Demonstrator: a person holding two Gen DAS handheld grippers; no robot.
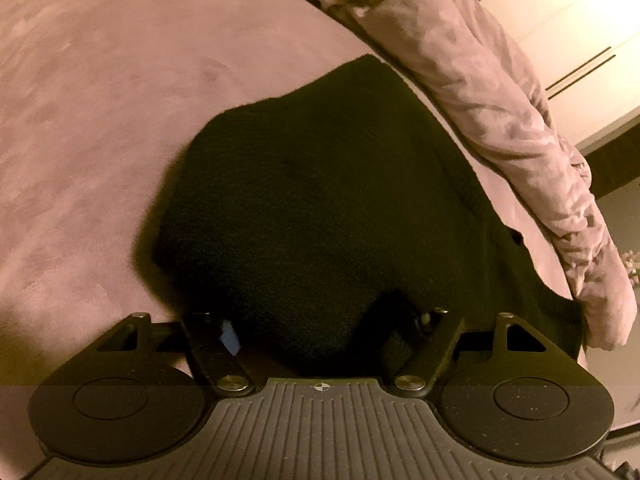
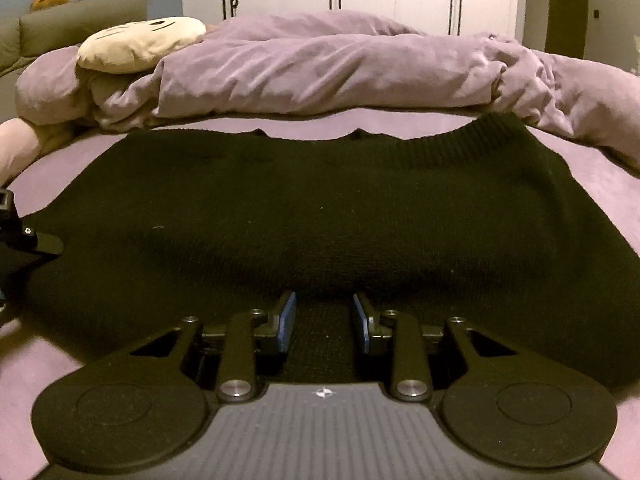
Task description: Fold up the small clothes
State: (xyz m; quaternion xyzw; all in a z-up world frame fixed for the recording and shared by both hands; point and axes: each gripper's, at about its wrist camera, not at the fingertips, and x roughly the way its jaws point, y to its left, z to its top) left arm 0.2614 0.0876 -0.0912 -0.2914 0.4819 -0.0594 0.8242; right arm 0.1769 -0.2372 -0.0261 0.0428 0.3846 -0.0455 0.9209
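**Gripping the near hem of a black sweater**

Lying flat mid-frame on the mauve plush bedspread point(image 2: 600, 184), the black knitted sweater point(image 2: 320, 208) fills both views. At lower left the left gripper point(image 1: 316, 328) is buried in knit, so its grip cannot be told. Lower centre, the right gripper point(image 2: 324, 324) stands unclenched astride the hem. Both should pinch evenly before lifting. Upper right, the crumpled lilac duvet point(image 2: 340, 68) crowds the far edge.
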